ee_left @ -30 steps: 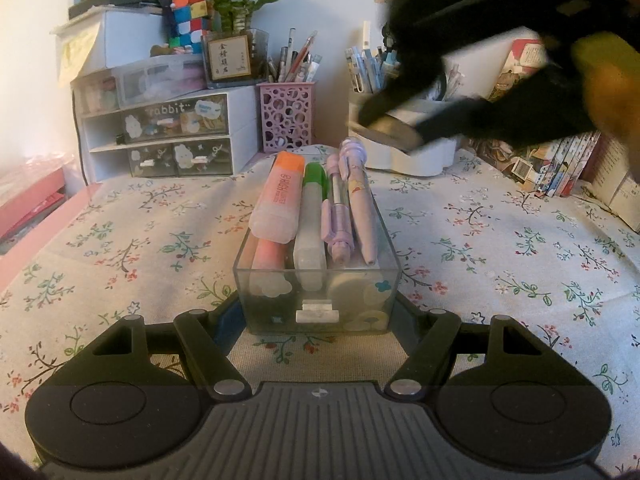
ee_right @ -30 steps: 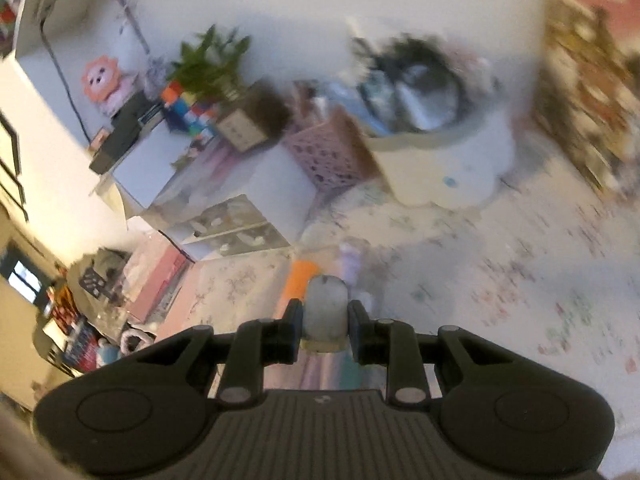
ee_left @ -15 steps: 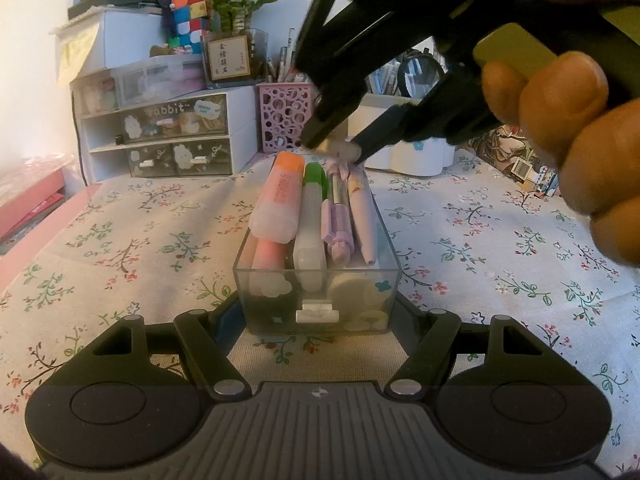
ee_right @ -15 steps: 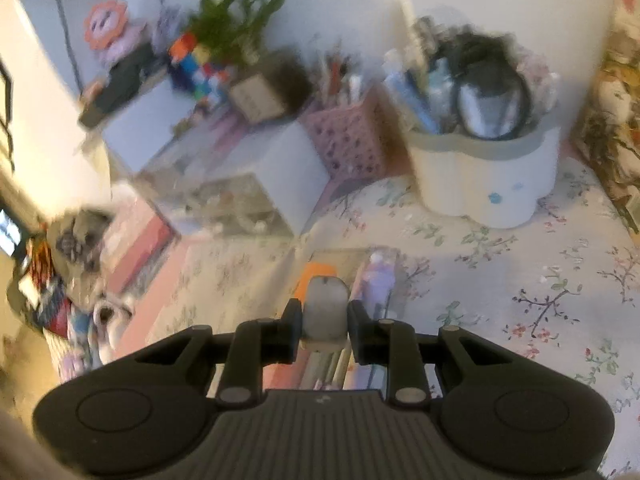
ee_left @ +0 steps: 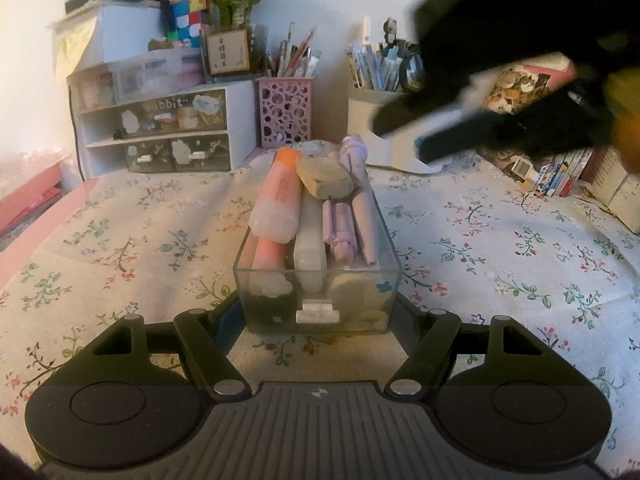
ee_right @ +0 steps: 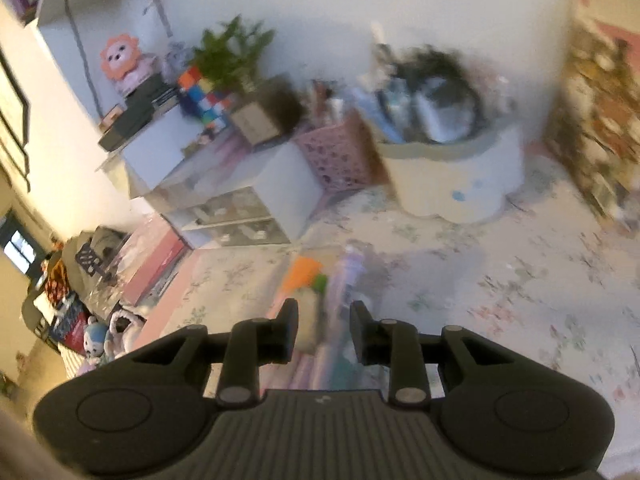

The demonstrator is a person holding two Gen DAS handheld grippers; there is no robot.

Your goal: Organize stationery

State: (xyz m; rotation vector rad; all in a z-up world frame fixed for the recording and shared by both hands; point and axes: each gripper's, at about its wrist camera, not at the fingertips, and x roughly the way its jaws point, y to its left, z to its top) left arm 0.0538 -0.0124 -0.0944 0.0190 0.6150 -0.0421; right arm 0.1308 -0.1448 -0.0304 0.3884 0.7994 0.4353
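Observation:
A clear plastic drawer box (ee_left: 318,304) stands on the floral cloth, gripped at its near end between the fingers of my left gripper (ee_left: 318,312). It holds an orange highlighter (ee_left: 278,200), a pale marker, and purple pens (ee_left: 360,200). A grey-white eraser (ee_left: 325,179) lies on top of them at the far end. My right gripper (ee_left: 404,136) hovers open and empty above and right of the box. In the blurred right wrist view the open right gripper (ee_right: 323,330) is above the eraser (ee_right: 306,320) and the box.
At the back stand a white drawer unit (ee_left: 160,136), a pink perforated pen cup (ee_left: 285,112) and a white pen holder (ee_left: 384,136). Books (ee_left: 560,176) lie at the right. A pink box (ee_left: 28,196) is at the left.
My right gripper brought the eraser over the box, opened and let it go onto the pens, then drew back up and to the right. The left gripper and box have not moved.

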